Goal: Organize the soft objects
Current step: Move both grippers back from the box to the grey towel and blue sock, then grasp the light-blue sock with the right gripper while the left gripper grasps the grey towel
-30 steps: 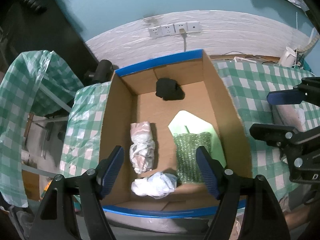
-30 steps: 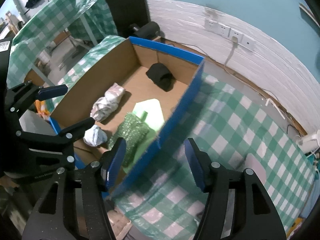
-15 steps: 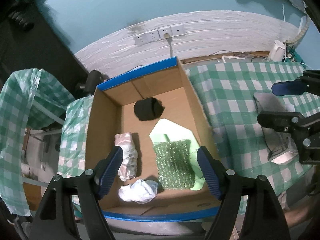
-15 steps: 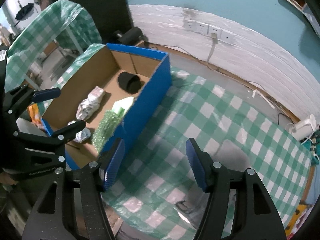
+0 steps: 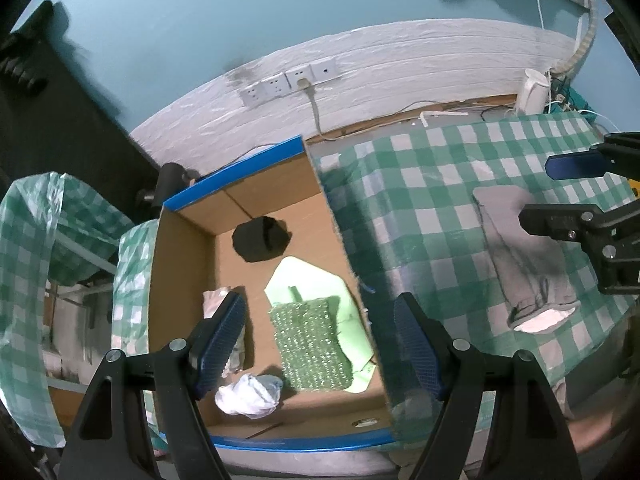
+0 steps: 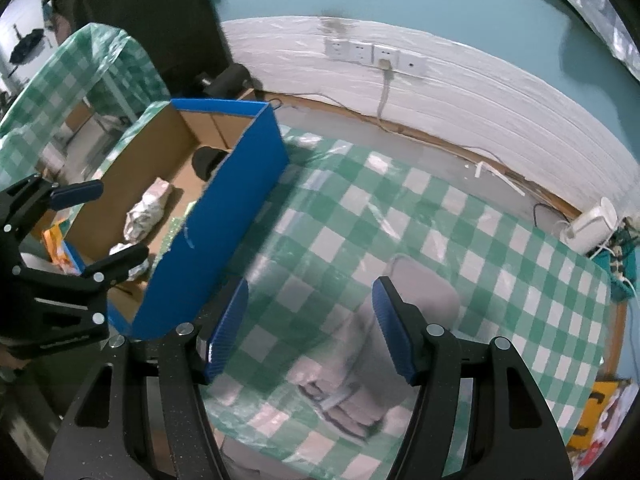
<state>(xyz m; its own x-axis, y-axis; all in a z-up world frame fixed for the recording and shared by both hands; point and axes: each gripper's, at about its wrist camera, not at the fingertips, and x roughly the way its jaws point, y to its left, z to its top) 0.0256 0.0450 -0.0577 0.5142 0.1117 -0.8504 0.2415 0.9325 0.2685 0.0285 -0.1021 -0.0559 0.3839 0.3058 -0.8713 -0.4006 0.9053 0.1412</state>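
Note:
A blue-edged cardboard box (image 5: 180,264) (image 6: 224,220) holds a black bundle (image 5: 260,238), a green bubble-wrap pad (image 5: 312,344) on a pale green sheet, a crumpled patterned wrap (image 5: 214,300) and a white crumpled wad (image 5: 248,394). A grey sock (image 5: 520,260) (image 6: 360,360) lies on the green checked tablecloth (image 6: 480,248) to the right of the box. My left gripper (image 5: 320,344) is open and empty above the box's near end. My right gripper (image 6: 310,328) is open and empty just above the sock.
A white wall strip with sockets (image 5: 292,78) and a plugged cable runs behind the table. A white device (image 6: 592,228) with cables stands at the far right table corner. A second checked-covered table (image 5: 36,248) stands to the left.
Both grippers have moved right. The right gripper has left the box's edge and now hangs over the grey sock. The left gripper stays open over the box.

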